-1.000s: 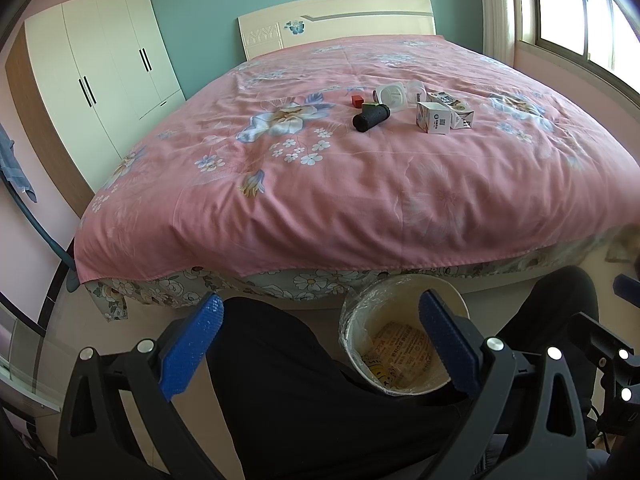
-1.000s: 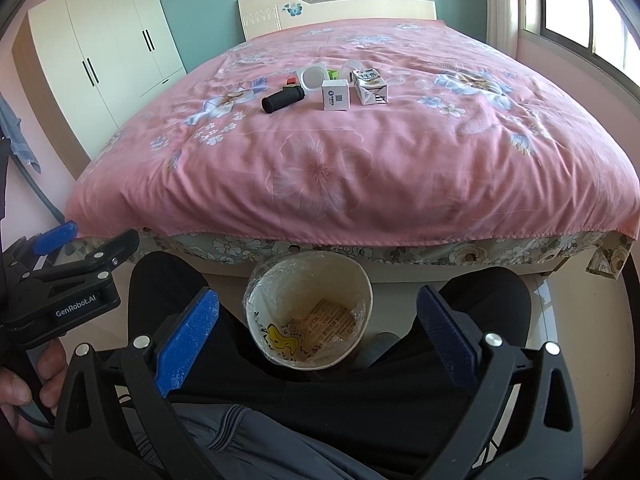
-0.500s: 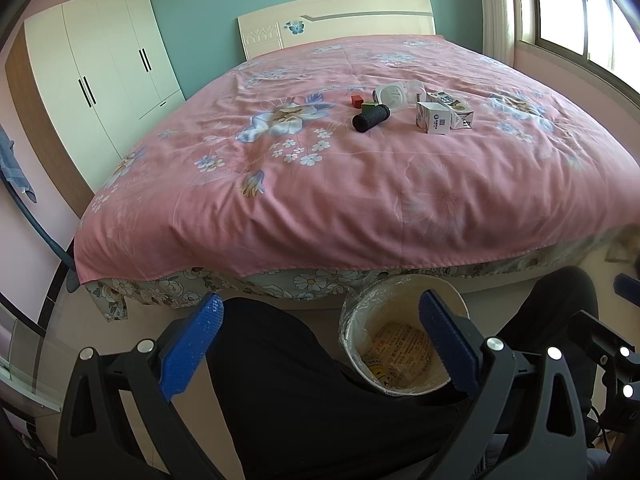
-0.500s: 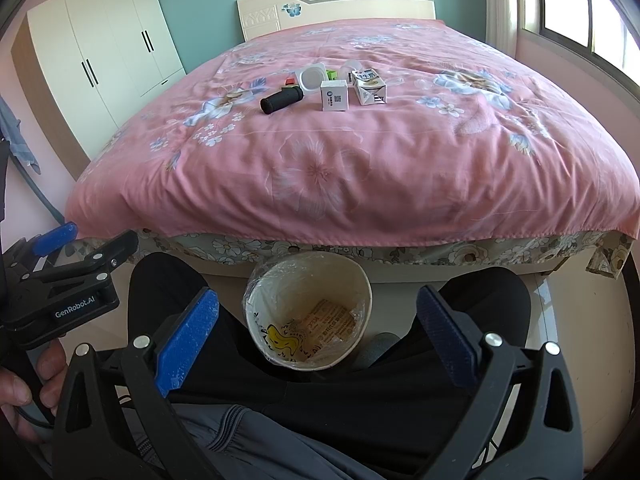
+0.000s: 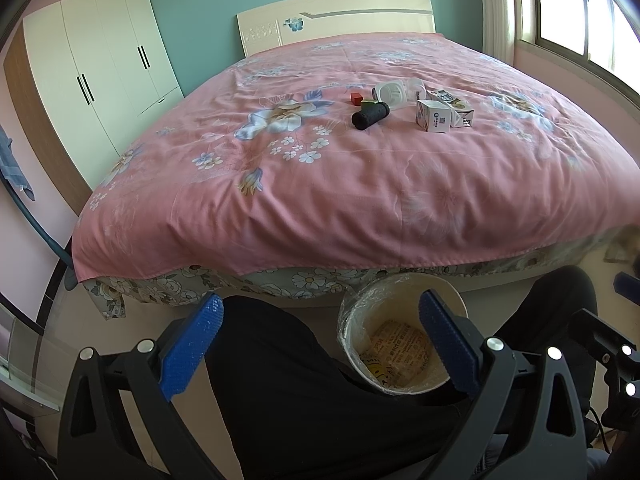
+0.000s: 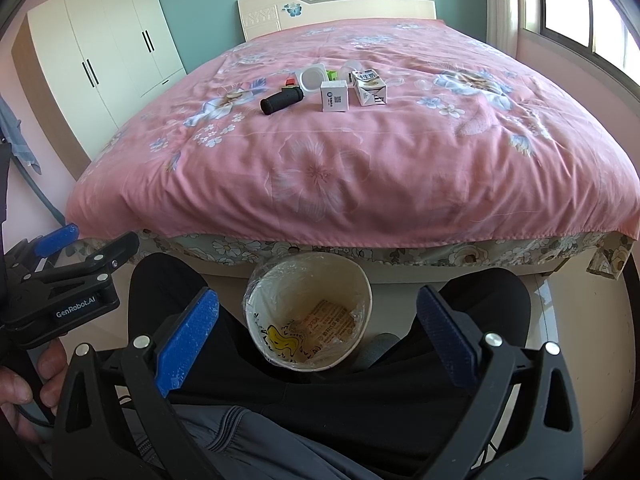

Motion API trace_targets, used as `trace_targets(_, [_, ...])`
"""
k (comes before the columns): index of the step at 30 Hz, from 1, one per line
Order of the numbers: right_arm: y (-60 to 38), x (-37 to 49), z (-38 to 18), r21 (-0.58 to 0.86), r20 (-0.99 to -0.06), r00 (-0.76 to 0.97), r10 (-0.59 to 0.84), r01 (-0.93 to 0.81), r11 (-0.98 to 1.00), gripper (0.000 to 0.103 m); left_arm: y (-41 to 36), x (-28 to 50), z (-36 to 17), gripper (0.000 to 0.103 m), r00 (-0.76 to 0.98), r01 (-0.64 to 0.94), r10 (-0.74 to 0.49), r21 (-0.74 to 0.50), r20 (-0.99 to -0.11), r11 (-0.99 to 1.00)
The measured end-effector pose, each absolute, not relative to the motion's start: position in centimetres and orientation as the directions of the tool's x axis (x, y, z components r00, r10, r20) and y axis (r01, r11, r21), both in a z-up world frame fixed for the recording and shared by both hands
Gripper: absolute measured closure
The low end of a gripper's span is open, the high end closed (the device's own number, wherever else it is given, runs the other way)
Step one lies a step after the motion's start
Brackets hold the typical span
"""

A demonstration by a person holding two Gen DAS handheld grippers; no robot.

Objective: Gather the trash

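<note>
Trash lies on the pink bed point(image 5: 320, 184): a black cylinder point(image 5: 370, 115), a white box point(image 5: 432, 116), a milk carton point(image 5: 460, 110), a white cup point(image 5: 394, 94), a red block point(image 5: 355, 97) and a green block point(image 5: 369, 103). They show in the right wrist view too: the cylinder point(image 6: 281, 100), the box point(image 6: 334, 96), the carton point(image 6: 369, 87). A lined bin point(image 5: 400, 344) point(image 6: 308, 312) stands on the floor between the person's knees, paper inside. My left gripper point(image 5: 320, 340) and right gripper point(image 6: 316, 340) are open and empty, low, near the bin.
A white wardrobe point(image 5: 100, 80) stands at the left wall. A window point(image 5: 592, 12) is on the right. The person's dark-trousered legs point(image 6: 360, 400) fill the foreground. The left gripper's body point(image 6: 60, 292) shows at the left of the right wrist view.
</note>
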State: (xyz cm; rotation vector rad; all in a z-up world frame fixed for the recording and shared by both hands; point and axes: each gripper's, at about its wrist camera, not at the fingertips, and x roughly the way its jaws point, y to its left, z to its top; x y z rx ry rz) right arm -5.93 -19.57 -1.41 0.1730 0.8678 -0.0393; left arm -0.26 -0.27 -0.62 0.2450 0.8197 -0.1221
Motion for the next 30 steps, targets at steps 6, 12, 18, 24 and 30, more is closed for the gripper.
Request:
trace_targets(6, [-19.9, -5.3, -1.2, 0.134, -0.76, 0.649, 0.044, 0.09, 0.987, 0.006, -0.6, 0.5, -0.9, 0.003, 0.66, 0.212, -0.032, 0.145, -0.75, 0.967])
trace_targets(12, [-20.9, -4.1, -0.6, 0.132, -0.751, 0.659, 0.043, 0.087, 0.987, 0.006, -0.6, 1.9, -0.9, 0.003, 0.649, 0.198, -0.03, 0.131, -0.76, 0.971])
trace_targets(18, [-22.1, -2.4, -0.1, 0.13, -0.744, 0.665, 0.055, 0.063, 0.99, 0.006, -0.8, 4.0, -1.1, 0.003, 0.64, 0.198, -0.037, 0.118, -0.768, 0.973])
trace_targets(24, [-23.9, 0.1, 0.8, 0.098, -0.74, 0.672, 0.032, 0.06, 0.993, 0.006, -1.3, 6.8, -1.1, 0.003, 0.625, 0.213, -0.037, 0.125, -0.779, 0.969])
trace_targets(30, [-25.9, 3.5, 1.7, 0.1, -0.74, 0.672, 0.028, 0.07, 0.993, 0.006, -1.5, 9.8, -0.8, 0.003, 0.624, 0.23, -0.071, 0.096, -0.778, 0.968])
